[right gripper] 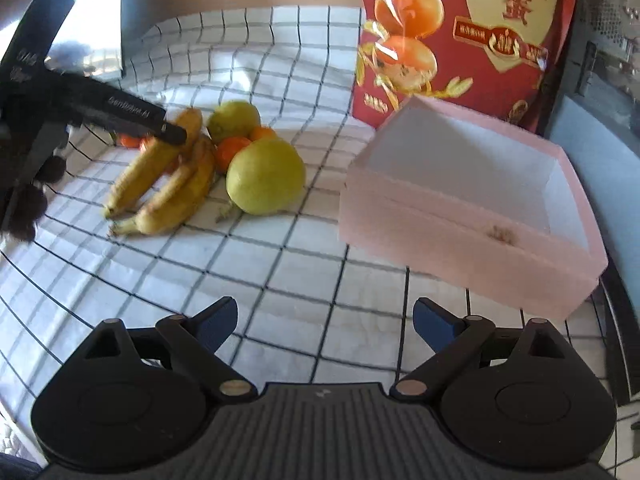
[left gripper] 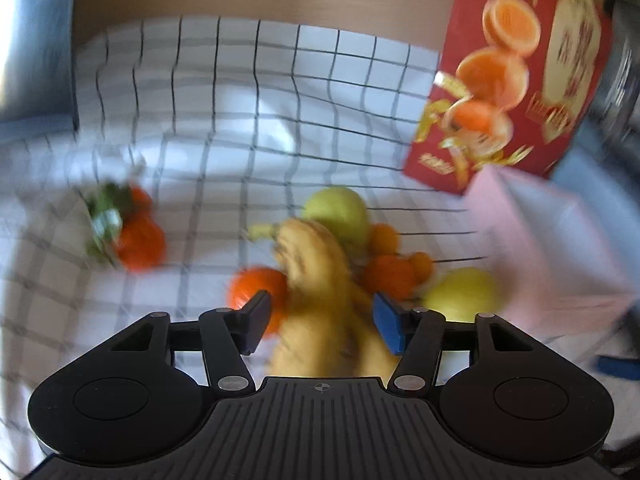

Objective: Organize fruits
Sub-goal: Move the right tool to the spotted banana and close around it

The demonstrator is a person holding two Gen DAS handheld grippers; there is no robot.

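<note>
left tool (left gripper: 322, 314) spread wide, both blue pads clear of the fruit; the bananas (left gripper: 320, 292) sit between the pads but nothing presses on them. judged: lined up to close on the bunch, not yet gripping. left wrist view is smeared, so fine contact cannot be confirmed.

right tool (right gripper: 325, 325) also spread wide and empty, hanging over bare checked cloth (right gripper: 280, 264) on the surface, near the front corner of the pink box (right gripper: 472, 216). judged: parked out of the way so the left side can work the pile.

fruit location: all in one loose heap on the cloth, left of the pink box and apart from it. bananas lie with tips toward the camera in the right view; a large green-yellow pear (right gripper: 265, 176) is just beside them on the box side, a second pear (right gripper: 233, 120) behind, small oranges (right gripper: 232, 152) wedged between. in the left view one orange (left gripper: 256, 292) sits against the bananas beside the left pad, and a separate orange cluster with green leaves (left gripper: 128, 232) lies well apart to the left.

pink box is open-topped and looks empty apart from a small brown speck inside; likely destination. a red printed carton (right gripper: 460, 32) stands upright behind it.

risk noted: oranges resting against the bananas may roll when the bunch lifts.
</note>
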